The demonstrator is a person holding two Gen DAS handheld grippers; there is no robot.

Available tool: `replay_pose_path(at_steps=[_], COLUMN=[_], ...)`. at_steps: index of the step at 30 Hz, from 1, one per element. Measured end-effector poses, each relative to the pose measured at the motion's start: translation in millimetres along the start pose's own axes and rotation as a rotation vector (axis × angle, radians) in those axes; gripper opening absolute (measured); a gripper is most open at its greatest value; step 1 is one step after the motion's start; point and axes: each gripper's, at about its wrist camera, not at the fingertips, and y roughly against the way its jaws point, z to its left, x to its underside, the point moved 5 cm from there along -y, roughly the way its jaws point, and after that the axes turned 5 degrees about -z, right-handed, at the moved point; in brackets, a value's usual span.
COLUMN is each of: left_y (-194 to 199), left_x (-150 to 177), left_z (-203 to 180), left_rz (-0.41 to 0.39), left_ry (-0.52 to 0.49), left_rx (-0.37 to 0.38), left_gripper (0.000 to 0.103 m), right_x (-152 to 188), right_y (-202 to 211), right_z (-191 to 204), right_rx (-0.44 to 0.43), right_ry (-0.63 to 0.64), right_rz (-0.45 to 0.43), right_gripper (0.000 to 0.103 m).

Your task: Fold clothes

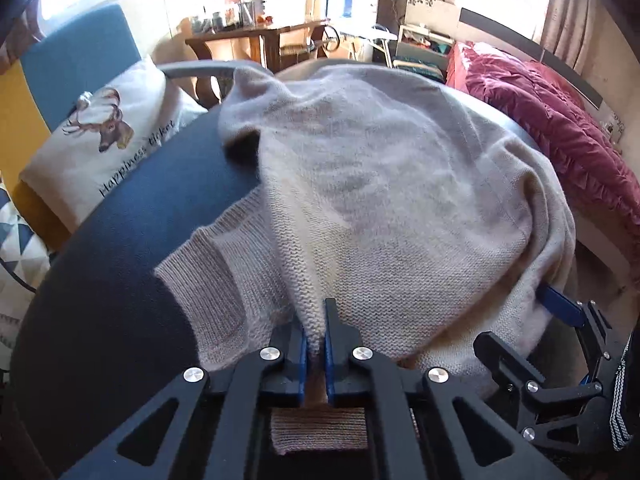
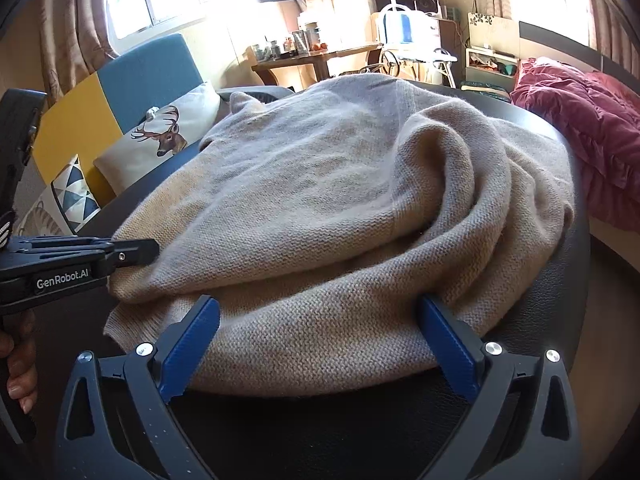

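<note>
The sweater (image 2: 320,208) hides most of the table (image 2: 568,264); the left gripper (image 2: 136,250) tips vanish into knit.

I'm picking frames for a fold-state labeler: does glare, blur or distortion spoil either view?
Left wrist view: windows blown out, the sweater soft and hazy farther away, knit sharp near the left gripper. Right wrist view: window glare again, sweater weave crisp around the right gripper. Both bend the dark table edge, fisheye style.

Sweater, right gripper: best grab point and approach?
Take the sweater at its near rolled hem, right of the left gripper, coming in low from the table's near edge. That thick fold already lies between the open right gripper's fingers.
</note>
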Motion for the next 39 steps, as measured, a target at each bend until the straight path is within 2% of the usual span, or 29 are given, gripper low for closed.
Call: replay_pose_path(at_steps=[4,9,15,19,23,24,26,27,31,33,34,35,36,38,39], left_y=[33.9,58.6,89.8,105.6,120.6,124.4,131.9,135.7,150.8,159.9,165.2,169.6,173.1,178.9,181.8], left_x=[-10.7,-6.0,48.2,94.9,118.1,123.2,133.5,138.7,159.3,169.1,175.3,182.4,190.4,207.5,216.1], left_z=[12.3,20.8,52.5,75.6,77.8,77.8,77.8,77.8,77.9,78.0,78.0,78.1,78.9,82.3,85.7], left_rz=[-0.132,-0.186,-0.221,-0.216,-0.234,-0.239,-0.249,-0.254,-0.275,-0.283,-0.287,-0.288,-0.286,-0.280,-0.278], left_ry=[0.131,0.199,0.318,0.419,0.439,0.441,0.447,0.450,0.462,0.457,0.455,0.455,0.461,0.481,0.495], left_rx=[0.021,0.028,0.004,-0.005,-0.009,-0.009,-0.011,-0.012,-0.015,-0.024,-0.028,-0.031,-0.036,-0.041,-0.043], left_gripper=[0.005,0.005,0.005,0.005,0.005,0.005,0.005,0.005,0.005,0.005,0.005,0.005,0.005,0.005,0.005], right_x=[-0.2,-1.3,-2.4,-2.8,3.5,5.1,9.1,11.8,27.8,41.3,47.0,52.5,56.9,64.4,67.7], right_y=[3.3,12.1,16.5,12.7,18.1,27.2,49.2,54.7,43.1,33.4,32.7,32.6,33.8,36.8,38.2], right_z=[-4.0,-14.5,-27.1,-17.4,-2.8,-0.7,4.2,9.3,43.1,59.5,69.0,78.6,86.1,99.5,104.4], right_rx=[-0.031,-0.073,-0.139,-0.090,-0.032,-0.033,-0.090,-0.122,-0.213,-0.173,-0.174,-0.178,-0.180,-0.206,-0.223], right_ry=[-0.030,-0.098,-0.188,-0.136,-0.056,-0.071,-0.126,-0.137,-0.006,0.111,0.173,0.236,0.276,0.320,0.320], right_rz=[-0.023,-0.075,-0.094,-0.046,-0.004,-0.029,-0.099,-0.105,0.018,0.077,0.086,0.092,0.093,0.102,0.111], right_gripper=[0.100,0.100,0.100,0.100,0.100,0.100,0.100,0.100,0.100,0.099,0.093,0.082,0.081,0.070,0.070])
